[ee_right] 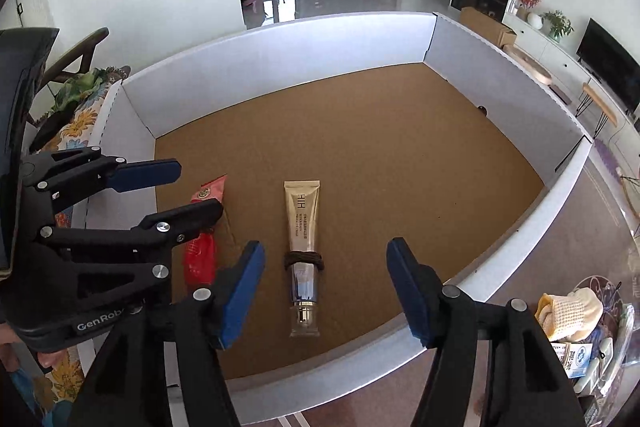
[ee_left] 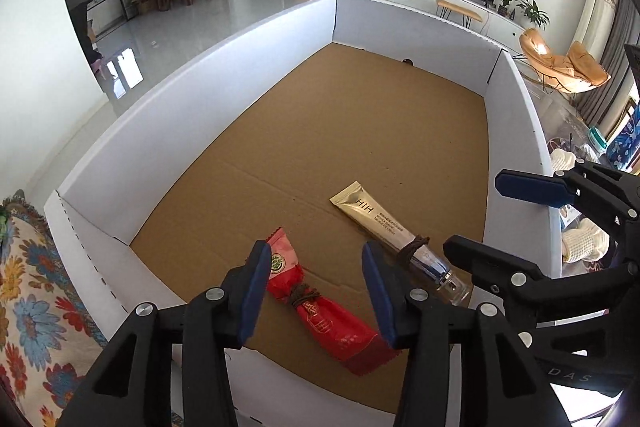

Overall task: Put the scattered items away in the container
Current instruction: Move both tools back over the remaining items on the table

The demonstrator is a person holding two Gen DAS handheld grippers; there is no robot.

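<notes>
Inside the one box (ee_right: 280,67) lie two items — gold tube (ee_right: 302,223), red sachet (ee_left: 320,311) — both grippers' (ee_left: 316,291) (ee_right: 324,291) fingers spread, empty.

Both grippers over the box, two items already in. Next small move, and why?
Probably pull the right gripper back toward the white knitted cloth outside the box. Both jaws stand open and empty; the gold tube and red packet already lie inside.

Left tongs (ee_right: 158,193) partly cover the red sachet (ee_right: 200,259); small print on the gold tube (ee_right: 301,223) is illegible.
</notes>
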